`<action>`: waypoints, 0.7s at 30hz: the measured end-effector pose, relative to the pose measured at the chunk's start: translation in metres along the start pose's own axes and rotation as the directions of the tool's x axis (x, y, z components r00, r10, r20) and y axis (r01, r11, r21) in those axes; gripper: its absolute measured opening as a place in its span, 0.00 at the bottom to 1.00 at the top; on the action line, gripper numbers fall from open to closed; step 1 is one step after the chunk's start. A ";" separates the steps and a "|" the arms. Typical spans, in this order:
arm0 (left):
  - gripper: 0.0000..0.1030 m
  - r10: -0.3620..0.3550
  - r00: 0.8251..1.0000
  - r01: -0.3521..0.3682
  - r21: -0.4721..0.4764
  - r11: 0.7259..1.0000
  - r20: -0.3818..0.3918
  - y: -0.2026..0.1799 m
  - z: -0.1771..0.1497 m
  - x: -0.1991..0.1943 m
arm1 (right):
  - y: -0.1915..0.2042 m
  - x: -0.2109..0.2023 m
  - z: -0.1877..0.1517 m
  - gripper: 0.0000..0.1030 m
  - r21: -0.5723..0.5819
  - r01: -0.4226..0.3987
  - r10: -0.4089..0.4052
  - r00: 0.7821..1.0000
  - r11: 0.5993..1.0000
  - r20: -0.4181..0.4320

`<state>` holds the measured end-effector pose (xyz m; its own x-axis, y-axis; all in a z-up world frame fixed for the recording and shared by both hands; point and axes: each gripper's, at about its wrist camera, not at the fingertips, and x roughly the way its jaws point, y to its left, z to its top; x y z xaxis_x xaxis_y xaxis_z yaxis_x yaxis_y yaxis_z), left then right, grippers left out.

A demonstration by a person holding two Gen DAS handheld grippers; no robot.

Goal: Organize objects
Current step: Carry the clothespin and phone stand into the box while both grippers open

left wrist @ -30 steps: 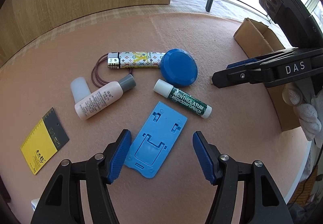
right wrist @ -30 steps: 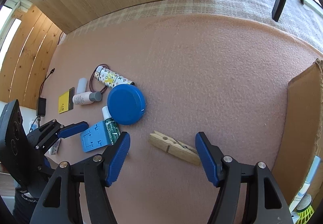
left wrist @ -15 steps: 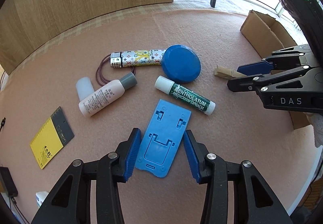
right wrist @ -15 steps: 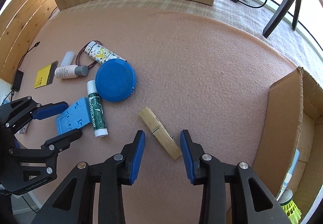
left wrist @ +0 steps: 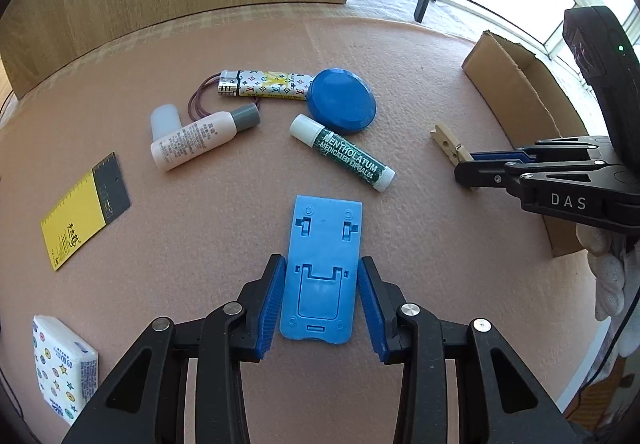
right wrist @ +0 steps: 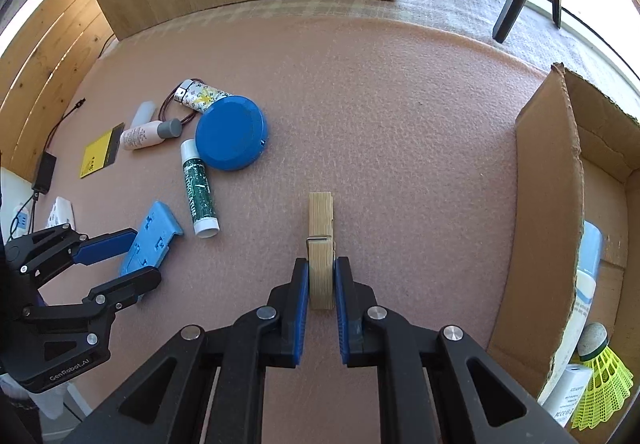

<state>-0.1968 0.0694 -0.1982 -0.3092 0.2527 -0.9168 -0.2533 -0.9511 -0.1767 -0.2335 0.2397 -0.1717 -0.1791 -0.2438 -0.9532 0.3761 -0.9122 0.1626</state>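
Note:
A blue plastic phone stand [left wrist: 324,236] lies flat on the pink mat. My left gripper [left wrist: 322,264] straddles its near half; the jaws are closing and the blue pads meet its two long edges. In the right wrist view the stand [right wrist: 158,224] sits between the left gripper's [right wrist: 144,254] fingers. A wooden clothespin [right wrist: 321,216] lies on the mat, pointing away from the camera. My right gripper [right wrist: 322,264] is closing on its near end, pads against both sides. The left wrist view shows the clothespin [left wrist: 446,140] sticking out of the right gripper [left wrist: 466,166].
A blue round tin [left wrist: 342,100], lip balm [left wrist: 344,152], lotion bottle [left wrist: 196,138], patterned lighter [left wrist: 268,84], yellow card [left wrist: 84,212] and tissue pack [left wrist: 64,364] lie on the mat. An open cardboard box [right wrist: 548,204] at right holds a shuttlecock [right wrist: 604,376] and bottles.
Both grippers went from wide open to closed in. The left came over the phone stand and the right over the clothespin, which now lines up with its fingers.

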 end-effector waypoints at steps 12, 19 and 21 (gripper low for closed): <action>0.39 -0.025 0.997 0.027 -0.023 0.999 0.076 -0.012 0.002 -0.040 | -0.025 -0.062 -0.033 0.11 0.082 -0.079 0.070 0.991 0.994 0.113; 0.39 -0.070 0.988 0.065 0.042 0.997 0.138 -0.052 0.031 -0.059 | -0.056 -0.105 -0.042 0.11 0.123 -0.056 0.032 0.981 0.991 0.193; 0.39 -0.086 0.985 0.077 0.066 0.995 0.151 -0.068 0.040 -0.061 | -0.068 -0.116 -0.045 0.11 0.142 -0.042 0.012 0.977 0.989 0.211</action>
<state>-0.1977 0.1260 -0.1159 -0.4207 0.3578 -0.8337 -0.3365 -0.9149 -0.2228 -0.1973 0.3449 -0.0834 -0.3627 -0.3184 -0.8758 0.2504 -0.9385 0.2375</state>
